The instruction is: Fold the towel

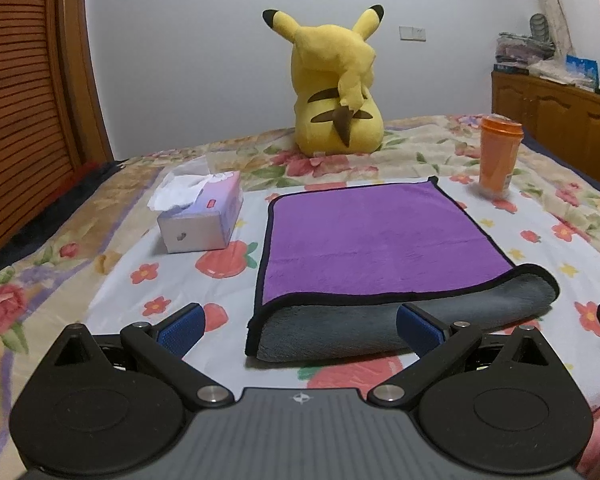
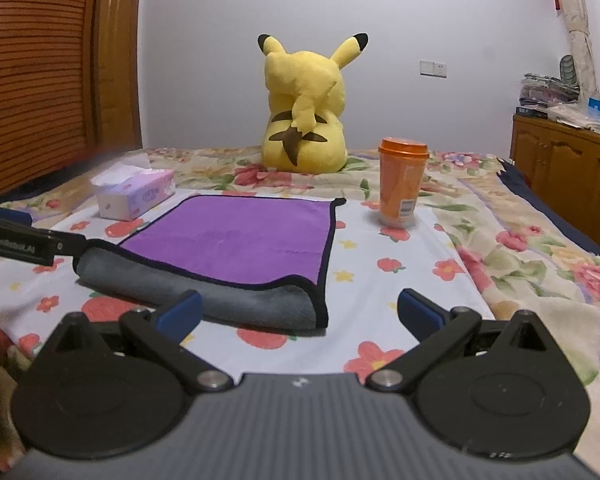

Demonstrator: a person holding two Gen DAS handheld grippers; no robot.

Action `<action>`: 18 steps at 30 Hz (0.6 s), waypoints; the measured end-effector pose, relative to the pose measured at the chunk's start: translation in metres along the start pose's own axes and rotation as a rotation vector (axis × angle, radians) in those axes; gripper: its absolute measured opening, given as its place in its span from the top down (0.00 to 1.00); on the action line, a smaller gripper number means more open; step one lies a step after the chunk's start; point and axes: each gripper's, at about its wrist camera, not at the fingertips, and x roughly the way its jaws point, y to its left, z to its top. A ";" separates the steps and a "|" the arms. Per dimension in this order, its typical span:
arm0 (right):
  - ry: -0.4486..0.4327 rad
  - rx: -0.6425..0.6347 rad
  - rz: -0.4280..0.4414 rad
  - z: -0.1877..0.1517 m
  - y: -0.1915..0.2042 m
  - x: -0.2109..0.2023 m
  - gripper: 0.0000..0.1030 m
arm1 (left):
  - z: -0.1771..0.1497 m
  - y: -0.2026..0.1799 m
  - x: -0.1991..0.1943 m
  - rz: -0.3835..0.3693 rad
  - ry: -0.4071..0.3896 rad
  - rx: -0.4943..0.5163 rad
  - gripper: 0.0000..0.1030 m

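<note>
Your towel (image 1: pixel 372 232) lies on the bed (image 1: pixel 112 280), its near edge curling up grey. It looks soft, light and floppy, so pinch the bound corners. Both your left gripper (image 1: pixel 298 326) and right gripper (image 2: pixel 298 314) gape wide, empty.

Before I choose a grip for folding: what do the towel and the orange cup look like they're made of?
Towel: soft plush fabric, likely microfibre; fuzzy matte nap, purple on one face, grey on the other, black stitched edging. Orange cup: probably smooth plastic or coated paper, with a lid and printed label; unclear which.
</note>
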 end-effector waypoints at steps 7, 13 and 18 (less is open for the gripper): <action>0.011 -0.005 0.013 0.005 -0.001 0.014 0.00 | 0.002 0.004 0.015 -0.005 0.006 0.004 0.00; 0.042 0.005 0.023 0.008 -0.003 0.031 0.00 | 0.003 0.010 0.029 -0.013 0.016 -0.002 0.00; 0.068 -0.009 0.025 0.009 -0.004 0.045 0.00 | 0.002 0.017 0.043 -0.001 0.033 -0.019 0.00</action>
